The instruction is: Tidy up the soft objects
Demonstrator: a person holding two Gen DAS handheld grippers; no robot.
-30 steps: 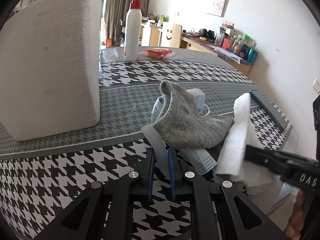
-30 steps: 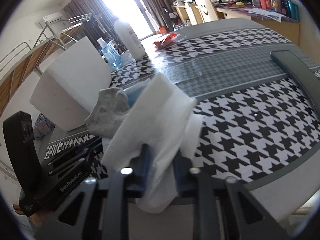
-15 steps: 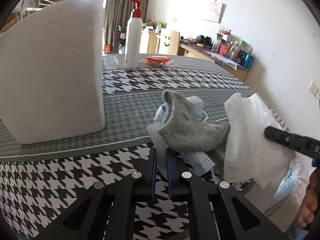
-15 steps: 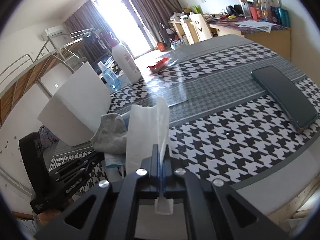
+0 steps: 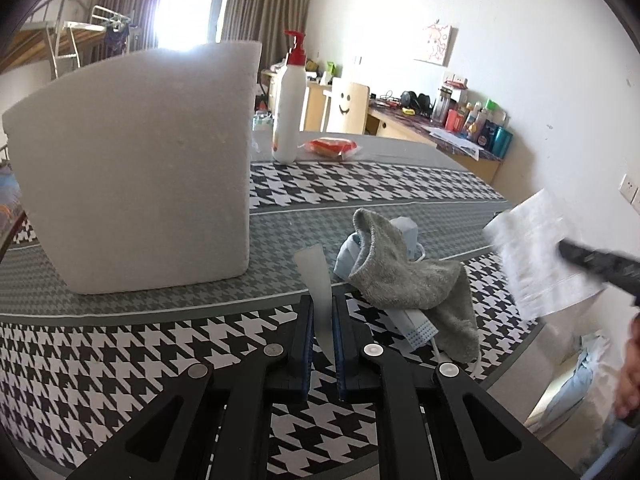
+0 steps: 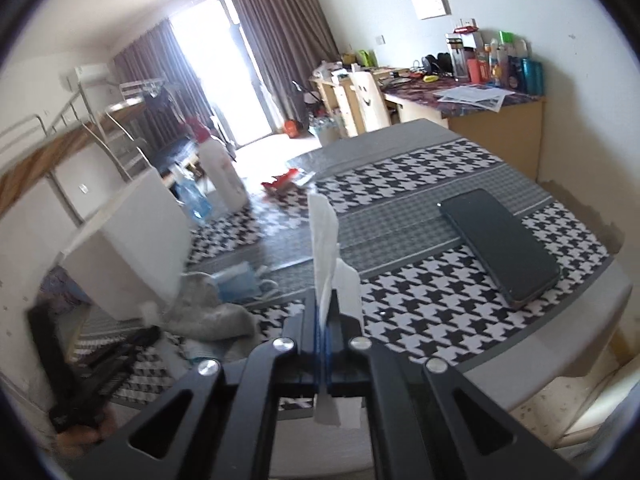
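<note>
A grey sock [image 5: 404, 276] lies over blue face masks [image 5: 414, 330] near the table's front edge, right of a white foam box [image 5: 140, 168]. My left gripper [image 5: 323, 314] is shut on a pale translucent strip [image 5: 318, 276] that sticks up between its fingers. My right gripper [image 6: 324, 320] is shut on a white tissue [image 6: 325, 240] and holds it above the table; the tissue also shows at the right of the left wrist view [image 5: 540, 256]. The sock [image 6: 208, 312] and masks [image 6: 236, 284] lie to the left of it.
A dark phone [image 6: 500, 244] lies on the houndstooth tablecloth [image 5: 120, 360] to the right. A white pump bottle [image 5: 289, 108], a red snack packet [image 5: 332, 148] and a blue bottle [image 6: 192, 196] stand at the far side. The table edge is close in front.
My right gripper has lifted the tissue up and away to the right, off the pile. My left gripper has risen slightly with the strip, still beside the sock.
</note>
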